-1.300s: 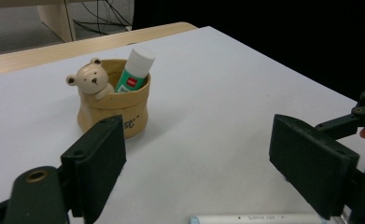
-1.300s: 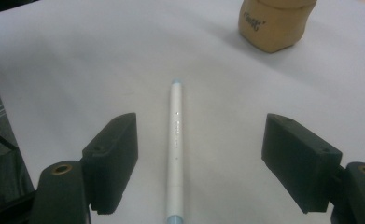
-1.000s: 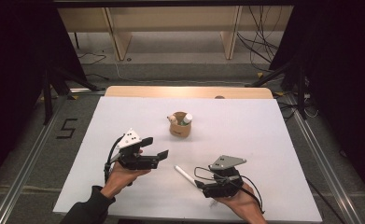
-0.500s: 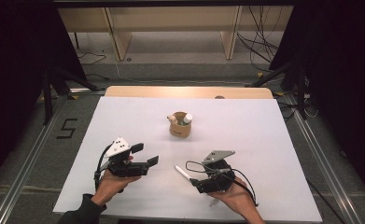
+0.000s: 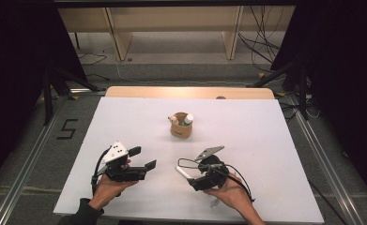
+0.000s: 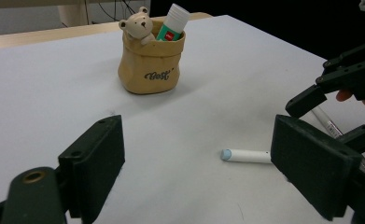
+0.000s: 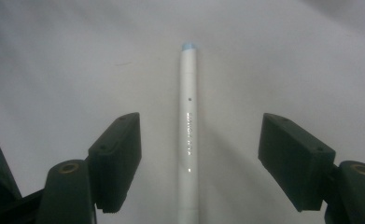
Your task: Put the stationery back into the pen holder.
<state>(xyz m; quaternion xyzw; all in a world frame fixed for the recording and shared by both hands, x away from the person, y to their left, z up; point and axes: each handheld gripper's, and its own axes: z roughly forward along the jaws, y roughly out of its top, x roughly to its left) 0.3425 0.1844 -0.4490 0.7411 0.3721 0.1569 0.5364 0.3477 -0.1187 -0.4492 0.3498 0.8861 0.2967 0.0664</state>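
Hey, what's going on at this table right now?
A person holds a hand-held gripper in each hand over a white table. The right hand-held gripper is open, jaws straddling a white pen lying flat, not yet gripped. The left hand-held gripper is open and empty. Behind them stands a bear-shaped holder containing a glue stick.

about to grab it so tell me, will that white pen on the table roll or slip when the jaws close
The white pen looks round and smooth, so it may roll sideways if nudged. It seems stiff and light. It lies lengthwise between the open right gripper jaws, so closing should centre it, though glossy plastic might slip.
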